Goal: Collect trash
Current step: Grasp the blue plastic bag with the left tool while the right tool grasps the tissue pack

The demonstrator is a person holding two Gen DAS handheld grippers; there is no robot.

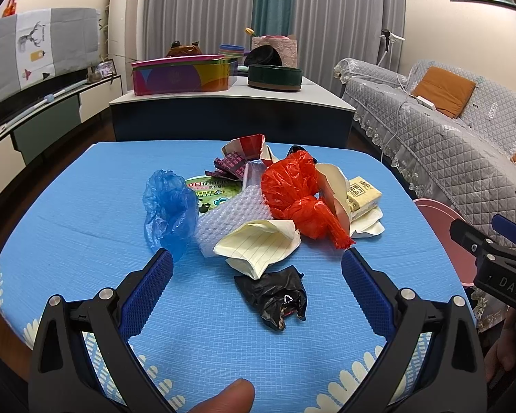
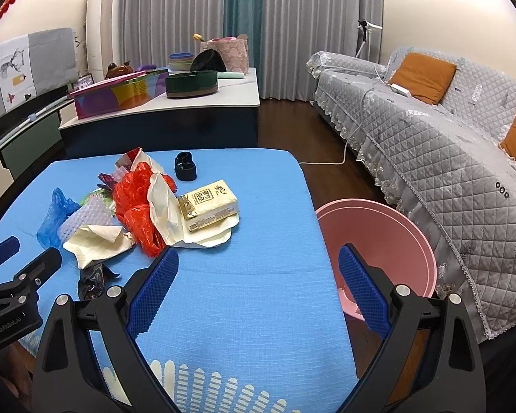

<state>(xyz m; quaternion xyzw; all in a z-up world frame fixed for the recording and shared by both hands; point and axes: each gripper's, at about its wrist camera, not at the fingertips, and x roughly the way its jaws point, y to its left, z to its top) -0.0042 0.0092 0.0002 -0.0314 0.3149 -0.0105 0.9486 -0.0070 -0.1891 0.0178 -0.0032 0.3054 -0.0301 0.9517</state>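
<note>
nearest the cameras: both tools hang above the near edge of the blue table (image 1: 86, 206), none of the trash between their pads.
left gripper (image 1: 257, 263): spread wide and holding nothing; a fingertip (image 1: 227, 395) shows under it at the bottom edge.
right gripper (image 2: 258, 261): also released and bare, aimed at the table's right edge and the bin beyond it.
black wrapper (image 1: 275, 297): crumpled, lying by itself on the cloth, closest to the left gripper and between its open pads in that view.
lined paper (image 1: 258, 244): cream sheet, crumpled, just behind the black wrapper, touching the pile.
blue bag (image 1: 168, 206): thin plastic on the left of the heap, beside the bubble wrap (image 1: 230, 220).
red bag (image 1: 292, 192): knotted plastic in the middle of the heap, resting against torn white paper.
tissue pack (image 2: 208, 206): yellow, on the right of the heap, lying on white paper.
black band (image 2: 185, 166): small dark loop, apart from the heap, toward the far edge.
pink bin (image 2: 378, 241): on the floor just beside the table's right side, near the sofa (image 2: 447, 144); what shows of its inside looks bare.
progress: judged from this, collecting has hardly begun; every piece in view lies on the table.
left to do: pick each piece up and drop it in the bin, the black wrapper being the likely first one.
</note>
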